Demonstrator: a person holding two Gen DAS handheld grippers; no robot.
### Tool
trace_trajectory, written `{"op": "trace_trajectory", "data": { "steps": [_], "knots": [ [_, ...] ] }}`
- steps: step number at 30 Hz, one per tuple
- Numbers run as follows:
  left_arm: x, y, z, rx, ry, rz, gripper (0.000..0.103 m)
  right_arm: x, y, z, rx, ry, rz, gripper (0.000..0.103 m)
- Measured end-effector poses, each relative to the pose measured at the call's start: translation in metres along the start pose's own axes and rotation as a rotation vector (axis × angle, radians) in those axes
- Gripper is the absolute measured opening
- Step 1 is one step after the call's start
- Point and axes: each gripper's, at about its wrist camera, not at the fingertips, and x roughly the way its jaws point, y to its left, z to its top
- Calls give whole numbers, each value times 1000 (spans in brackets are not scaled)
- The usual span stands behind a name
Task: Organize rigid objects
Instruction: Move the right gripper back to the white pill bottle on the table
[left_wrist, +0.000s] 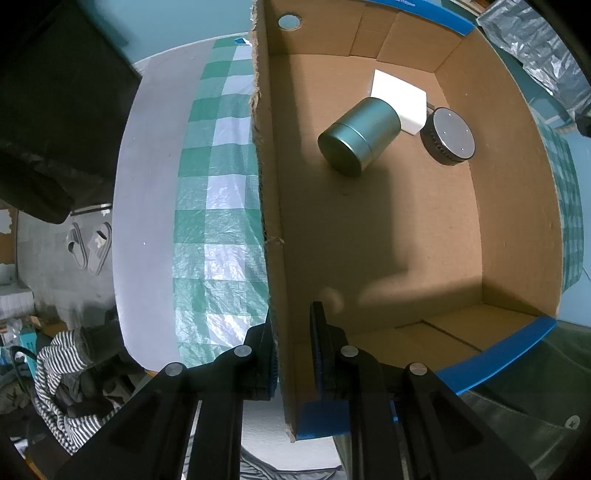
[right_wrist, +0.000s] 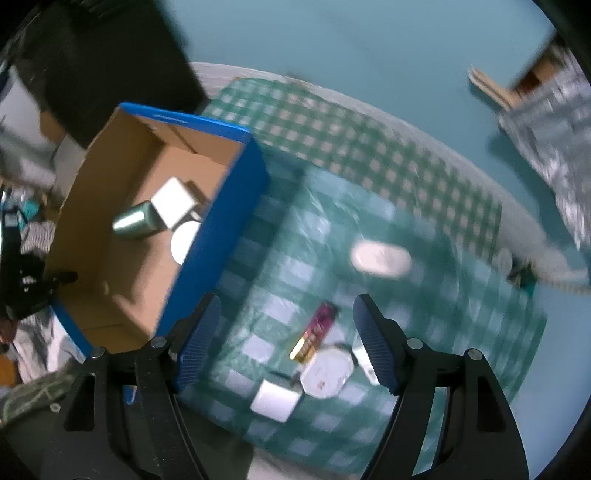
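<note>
My left gripper (left_wrist: 293, 354) is shut on the near left wall of an open cardboard box (left_wrist: 273, 206) with blue outer sides. Inside the box lie a green metal tin (left_wrist: 358, 134) on its side, a white cube (left_wrist: 399, 99) and a round black-and-grey speaker (left_wrist: 448, 134). In the right wrist view, which is blurred, my right gripper (right_wrist: 286, 343) is open and empty above the checked cloth, to the right of the box (right_wrist: 221, 206). Under it lie a pink-and-gold stick (right_wrist: 314, 332), a white octagonal box (right_wrist: 327, 371), a small white block (right_wrist: 275, 400) and a white oval object (right_wrist: 380, 258).
The box stands on a green-and-white checked cloth (left_wrist: 218, 184) over a white table (left_wrist: 144, 177). A dark monitor-like shape (left_wrist: 55, 110) is at the left. Slippers (left_wrist: 88, 243) and striped clothes (left_wrist: 62, 373) lie on the floor below.
</note>
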Motion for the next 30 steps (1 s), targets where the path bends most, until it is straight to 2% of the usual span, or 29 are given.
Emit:
{"op": "trace_trajectory", "data": {
  "steps": [9,15,23,30],
  "knots": [
    [0,-4,-1,13,4,2,14,13,-70,-32,242,49,-29,79],
    [0,-5,0,24,8,0,14,36,-110,-52,425,94,-17,81],
    [0,-6,1,28,8,-3,14,79,-131,-74,633,150,33,81],
    [-1,-3,0,26,8,-7,14,102,-135,-80,687,172,8,81]
  ]
}}
